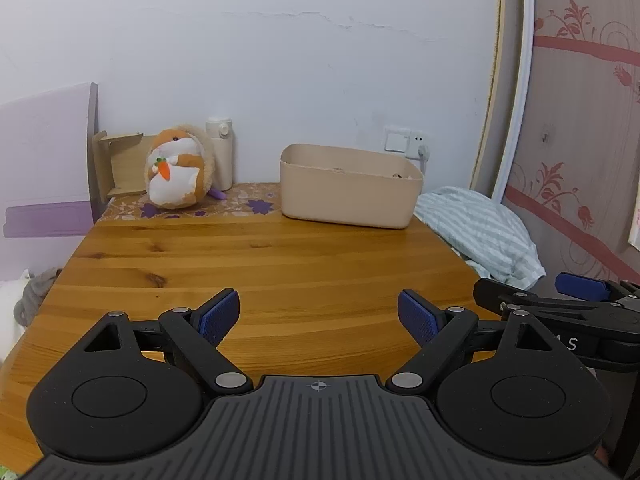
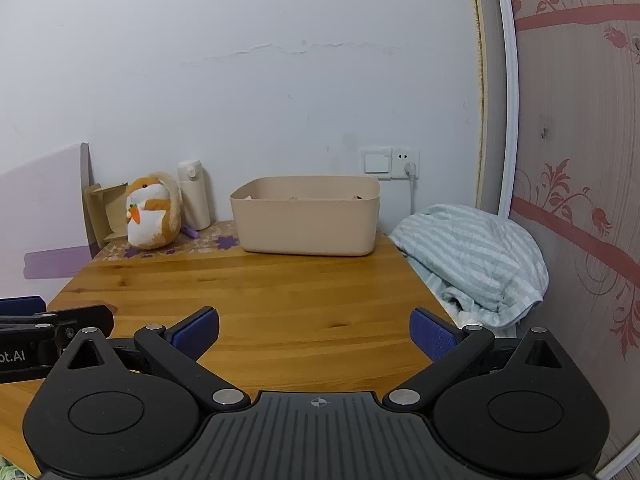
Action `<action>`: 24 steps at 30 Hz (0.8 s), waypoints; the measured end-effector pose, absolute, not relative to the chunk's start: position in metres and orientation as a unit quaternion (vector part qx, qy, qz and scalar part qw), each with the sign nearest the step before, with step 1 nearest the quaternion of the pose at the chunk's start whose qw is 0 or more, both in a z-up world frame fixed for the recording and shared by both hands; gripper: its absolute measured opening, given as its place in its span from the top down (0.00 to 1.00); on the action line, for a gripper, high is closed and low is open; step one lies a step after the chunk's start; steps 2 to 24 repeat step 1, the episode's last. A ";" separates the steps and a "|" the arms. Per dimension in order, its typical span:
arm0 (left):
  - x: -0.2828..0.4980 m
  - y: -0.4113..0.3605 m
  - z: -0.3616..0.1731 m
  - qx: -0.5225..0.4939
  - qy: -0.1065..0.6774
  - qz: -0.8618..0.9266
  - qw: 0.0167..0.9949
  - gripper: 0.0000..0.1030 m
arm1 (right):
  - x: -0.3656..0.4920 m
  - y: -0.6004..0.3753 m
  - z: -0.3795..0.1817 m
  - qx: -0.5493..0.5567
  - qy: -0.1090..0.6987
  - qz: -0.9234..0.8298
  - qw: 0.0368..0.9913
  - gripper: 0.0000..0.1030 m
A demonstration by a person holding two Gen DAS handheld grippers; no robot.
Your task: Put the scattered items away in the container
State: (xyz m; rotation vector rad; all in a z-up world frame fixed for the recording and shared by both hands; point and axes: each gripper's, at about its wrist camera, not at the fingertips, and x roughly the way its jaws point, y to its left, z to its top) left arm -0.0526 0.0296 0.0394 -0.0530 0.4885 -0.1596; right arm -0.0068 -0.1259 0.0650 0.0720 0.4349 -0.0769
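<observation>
A beige plastic bin [image 1: 348, 188] stands at the far right of the wooden table [image 1: 260, 264]; it also shows in the right wrist view [image 2: 306, 220]. Small brownish items just show above its rim. My left gripper [image 1: 319, 316] is open and empty, low over the near table edge. My right gripper [image 2: 314, 334] is open and empty, beside the left one at the table's near right. Each gripper shows at the edge of the other's view. No loose items lie on the bare wood.
A hamster plush [image 1: 180, 172] with a carrot, a cream bottle [image 1: 220, 152] and a cardboard piece [image 1: 116, 164] stand at the far left by the wall. A striped blanket [image 2: 476, 260] lies right of the table. A wall socket [image 2: 404, 162] is behind the bin.
</observation>
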 end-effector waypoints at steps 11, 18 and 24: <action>-0.053 0.029 0.039 -0.026 0.242 -0.080 0.967 0.15 | -0.006 -0.126 0.065 0.036 0.216 -0.038 0.975 0.00; -0.053 0.029 0.039 -0.026 0.242 -0.080 0.967 0.15 | -0.006 -0.126 0.065 0.036 0.216 -0.038 0.975 0.00; -0.053 0.029 0.039 -0.026 0.242 -0.080 0.967 0.15 | -0.006 -0.126 0.065 0.036 0.216 -0.038 0.975 0.00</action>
